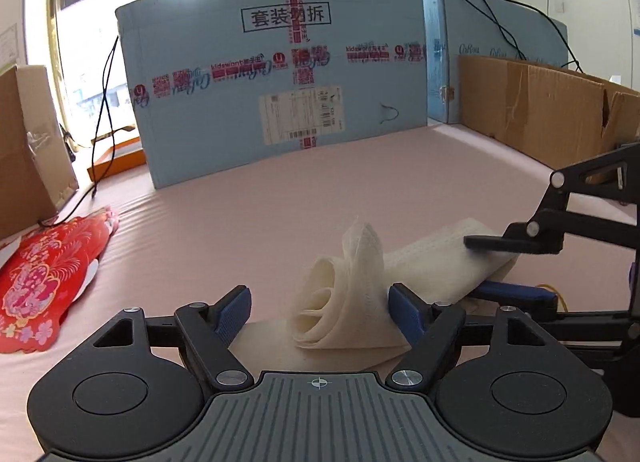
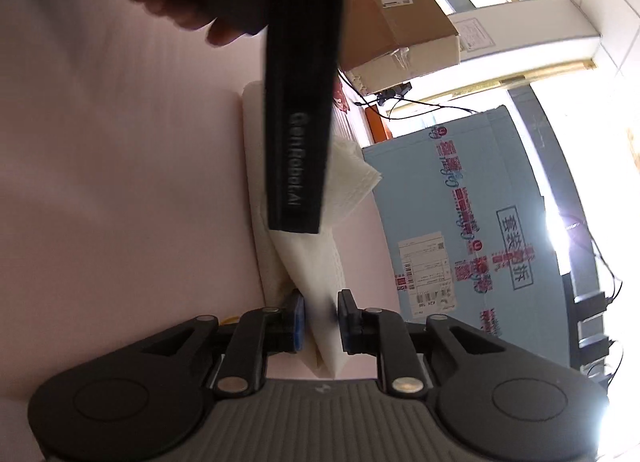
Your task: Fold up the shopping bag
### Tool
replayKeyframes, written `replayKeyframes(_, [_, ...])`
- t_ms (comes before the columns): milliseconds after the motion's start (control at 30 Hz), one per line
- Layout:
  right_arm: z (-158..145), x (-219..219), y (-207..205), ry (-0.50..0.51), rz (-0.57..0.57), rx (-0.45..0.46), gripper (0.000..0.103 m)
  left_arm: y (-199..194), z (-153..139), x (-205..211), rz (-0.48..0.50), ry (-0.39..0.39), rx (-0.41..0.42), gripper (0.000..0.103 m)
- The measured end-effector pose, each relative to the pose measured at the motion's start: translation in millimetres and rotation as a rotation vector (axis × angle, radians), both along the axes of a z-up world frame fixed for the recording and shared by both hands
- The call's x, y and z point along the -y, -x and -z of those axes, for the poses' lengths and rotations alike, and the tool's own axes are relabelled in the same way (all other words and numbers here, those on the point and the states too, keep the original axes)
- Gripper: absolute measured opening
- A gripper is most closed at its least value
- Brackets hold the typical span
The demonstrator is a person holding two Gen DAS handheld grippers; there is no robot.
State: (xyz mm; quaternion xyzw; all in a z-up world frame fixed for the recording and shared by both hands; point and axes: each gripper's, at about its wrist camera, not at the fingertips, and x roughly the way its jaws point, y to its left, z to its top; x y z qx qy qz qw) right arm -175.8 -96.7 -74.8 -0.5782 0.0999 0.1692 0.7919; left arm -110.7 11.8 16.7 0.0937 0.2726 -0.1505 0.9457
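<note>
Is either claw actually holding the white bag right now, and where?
Neither visibly grips. The left claw stands open around the white bag's curled end; the right claw straddles its other end, pads apart.

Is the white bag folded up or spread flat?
Folded: the white bag lies as a narrow, layered strip with one end curling up.

Pink tabletop, blue carton, brown boxes, bright window

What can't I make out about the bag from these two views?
- Left wrist view: the bag's near edge is hidden behind the left claw.
- Right wrist view: the bag's middle is covered by the left claw's black body.
- Right wrist view: motion blur hides whether the right claw pinches the bag.
</note>
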Motion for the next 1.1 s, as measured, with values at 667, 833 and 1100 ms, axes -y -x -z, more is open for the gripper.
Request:
replayKeyframes(667, [-10, 50, -65, -0.476, 0.242, -0.07, 0.004, 7, 4, -56, -0.151, 0.23, -0.041, 0.08])
replayKeyframes(833, [-10, 52, -65, -0.501, 0.239, -0.082, 0.004, 22, -14, -61, -0.183, 0.232, 0.044, 0.079])
replayKeyframes(1100, [-12, 52, -60, -0.52, 0.201, -0.088, 0.005, 1, 13, -31, -0.125, 0.127, -0.097, 0.08])
